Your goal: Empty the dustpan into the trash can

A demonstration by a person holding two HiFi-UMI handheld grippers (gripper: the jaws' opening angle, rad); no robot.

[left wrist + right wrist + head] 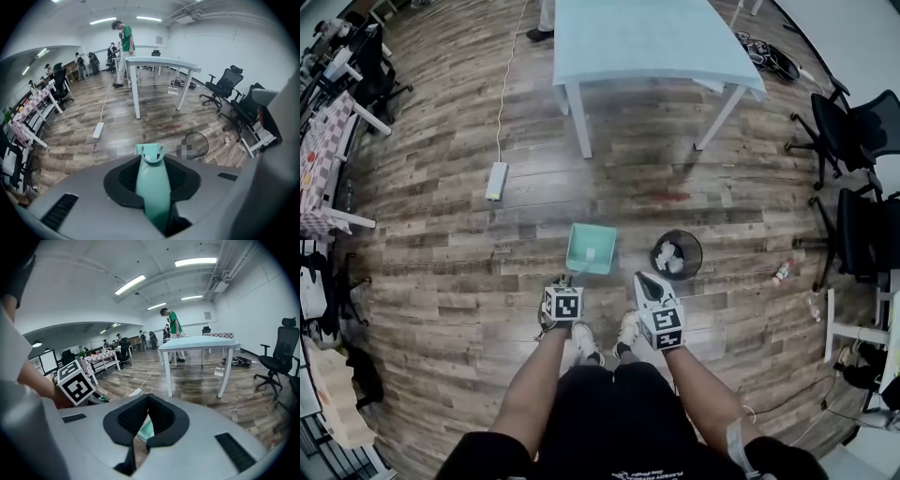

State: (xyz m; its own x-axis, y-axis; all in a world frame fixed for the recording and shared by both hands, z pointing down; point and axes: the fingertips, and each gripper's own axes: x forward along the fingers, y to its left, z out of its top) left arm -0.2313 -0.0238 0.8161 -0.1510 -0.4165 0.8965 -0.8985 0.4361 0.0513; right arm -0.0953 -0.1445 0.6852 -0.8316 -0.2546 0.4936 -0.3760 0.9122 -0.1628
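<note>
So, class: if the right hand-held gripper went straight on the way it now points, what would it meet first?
Probably the wood floor, about between the dustpan and the trash can, short of the table; depth is hard to judge.

Landmark: trash can point(676, 255). Mouth open upward, clear from above (paper wads inside). Just left: dustpan point(592, 248), thin strip of floor between. Beyond: bare boards up to table legs point(718, 117). Right: bottle point(783, 273), then office chairs point(862, 230) well apart.
</note>
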